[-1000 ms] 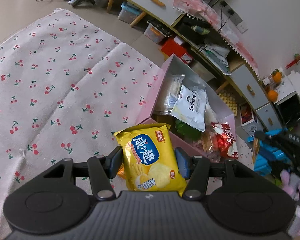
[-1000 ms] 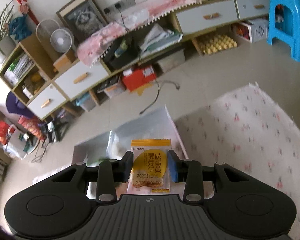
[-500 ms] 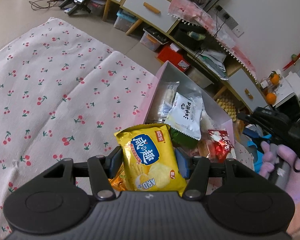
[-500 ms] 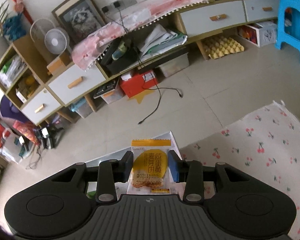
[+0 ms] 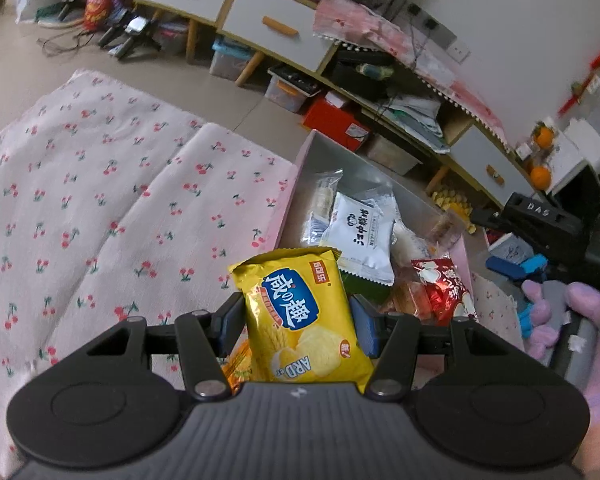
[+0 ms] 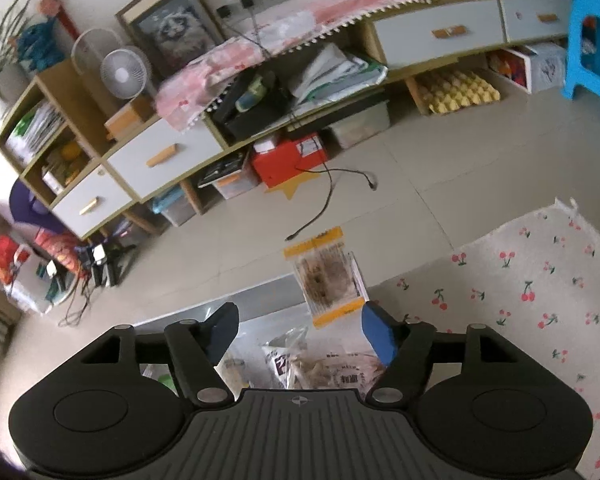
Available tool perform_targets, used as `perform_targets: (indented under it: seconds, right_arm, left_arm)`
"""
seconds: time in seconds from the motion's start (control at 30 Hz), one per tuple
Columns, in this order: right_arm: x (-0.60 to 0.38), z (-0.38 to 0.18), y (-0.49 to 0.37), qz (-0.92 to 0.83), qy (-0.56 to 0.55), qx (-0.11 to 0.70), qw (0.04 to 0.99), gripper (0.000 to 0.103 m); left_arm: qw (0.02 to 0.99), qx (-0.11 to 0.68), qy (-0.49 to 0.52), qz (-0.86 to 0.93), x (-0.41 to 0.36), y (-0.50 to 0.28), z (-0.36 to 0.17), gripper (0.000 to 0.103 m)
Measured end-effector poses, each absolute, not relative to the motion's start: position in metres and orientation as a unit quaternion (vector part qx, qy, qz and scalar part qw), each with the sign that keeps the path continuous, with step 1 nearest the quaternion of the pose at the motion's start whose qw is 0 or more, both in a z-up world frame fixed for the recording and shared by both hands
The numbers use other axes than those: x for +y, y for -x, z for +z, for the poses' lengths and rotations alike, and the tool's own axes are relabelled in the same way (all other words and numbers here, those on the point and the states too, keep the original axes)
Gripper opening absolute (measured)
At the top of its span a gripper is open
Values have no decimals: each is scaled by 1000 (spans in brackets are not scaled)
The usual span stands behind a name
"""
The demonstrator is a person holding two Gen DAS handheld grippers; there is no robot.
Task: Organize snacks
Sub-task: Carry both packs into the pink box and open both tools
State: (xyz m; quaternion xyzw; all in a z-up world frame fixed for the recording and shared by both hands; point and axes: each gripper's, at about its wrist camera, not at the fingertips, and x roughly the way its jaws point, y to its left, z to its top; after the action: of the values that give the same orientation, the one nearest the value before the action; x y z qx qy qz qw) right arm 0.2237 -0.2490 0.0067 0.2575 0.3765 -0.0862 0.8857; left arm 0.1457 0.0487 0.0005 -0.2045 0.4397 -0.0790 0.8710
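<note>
My left gripper (image 5: 298, 326) is shut on a yellow chips bag (image 5: 304, 316), held above the near end of a grey box with pink sides (image 5: 300, 168). The box holds several snack packs, among them a white packet (image 5: 360, 236) and a red packet (image 5: 446, 288). My right gripper (image 6: 300, 330) is open, above the same box (image 6: 260, 296). A clear, yellow-edged cracker packet (image 6: 328, 276) is in the air just beyond the fingertips, over the box's far corner. Other packs (image 6: 324, 368) lie in the box below it.
The box sits on a cherry-print cloth (image 5: 100, 208) on the floor. A low cabinet with drawers (image 6: 420, 36) and clutter lines the wall behind. A black cable (image 6: 320, 208) lies on the tiles. A blue stool (image 6: 596, 40) stands at the right.
My right gripper opened and let go of the yellow-edged cracker packet, which now falls toward the box. My left gripper kept its grip on the chips bag and lifted slightly.
</note>
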Motion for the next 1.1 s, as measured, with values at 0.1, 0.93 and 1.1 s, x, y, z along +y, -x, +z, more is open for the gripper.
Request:
perform_targets:
  seconds: [0.1, 0.93, 1.1]
  right_arm:
    - [-245, 12, -221, -79, -242, 382, 889, 74]
    - [-237, 16, -213, -55, -185, 393, 899, 75]
    - [-239, 19, -207, -58, -181, 394, 899, 79]
  left_arm:
    - [872, 440, 197, -84, 45, -158, 5, 53]
    - [877, 458, 48, -138, -26, -271, 8, 53]
    - [892, 430, 25, -139, -29, -261, 19, 79]
